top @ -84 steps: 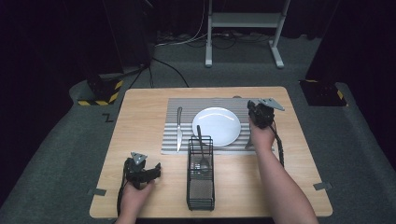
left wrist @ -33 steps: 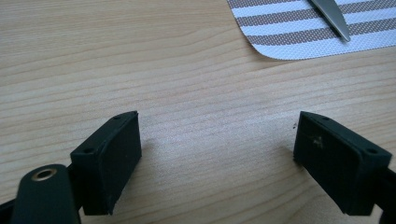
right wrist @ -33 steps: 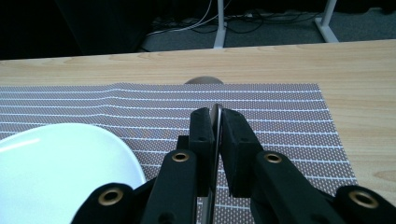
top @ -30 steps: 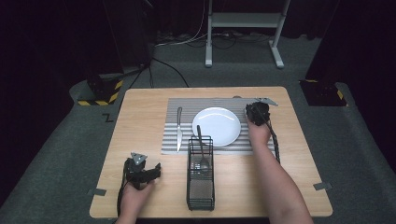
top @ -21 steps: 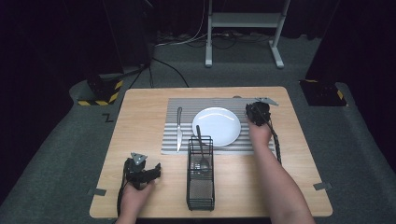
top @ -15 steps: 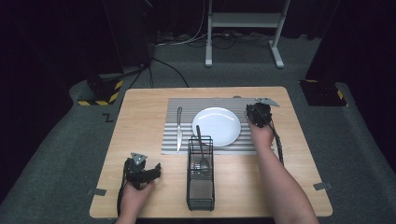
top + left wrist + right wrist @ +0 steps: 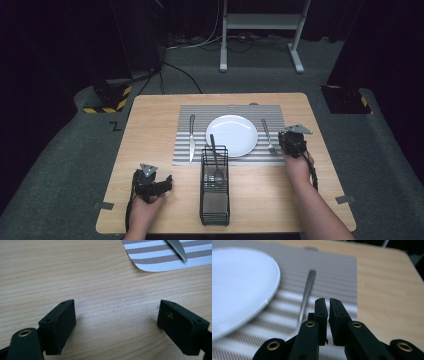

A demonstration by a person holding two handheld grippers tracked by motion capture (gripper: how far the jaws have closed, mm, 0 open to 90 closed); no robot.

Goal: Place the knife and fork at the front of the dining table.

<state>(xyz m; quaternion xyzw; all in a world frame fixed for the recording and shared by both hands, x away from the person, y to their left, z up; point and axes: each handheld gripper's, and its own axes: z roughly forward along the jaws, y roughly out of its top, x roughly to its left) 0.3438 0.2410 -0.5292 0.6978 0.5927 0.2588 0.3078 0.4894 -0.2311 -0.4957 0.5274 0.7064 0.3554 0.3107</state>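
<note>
At the placemat's (image 7: 230, 135) right edge, the fork (image 7: 268, 136) lies set beside the plate (image 7: 231, 135).
Right gripper (image 7: 292, 144) hovers nearly shut, apparently empty; left gripper (image 7: 150, 184) rests wide open; the spoon (image 7: 215, 159) in the caddy (image 7: 214, 187) probably comes next.

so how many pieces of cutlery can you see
3. A knife lies on the placemat left of the plate, a fork lies right of it, and a spoon stands in the wire caddy. The caddy may hide more.

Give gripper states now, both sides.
Left gripper: open, empty, over bare table.
Right gripper: shut, empty, beside the fork.
</note>
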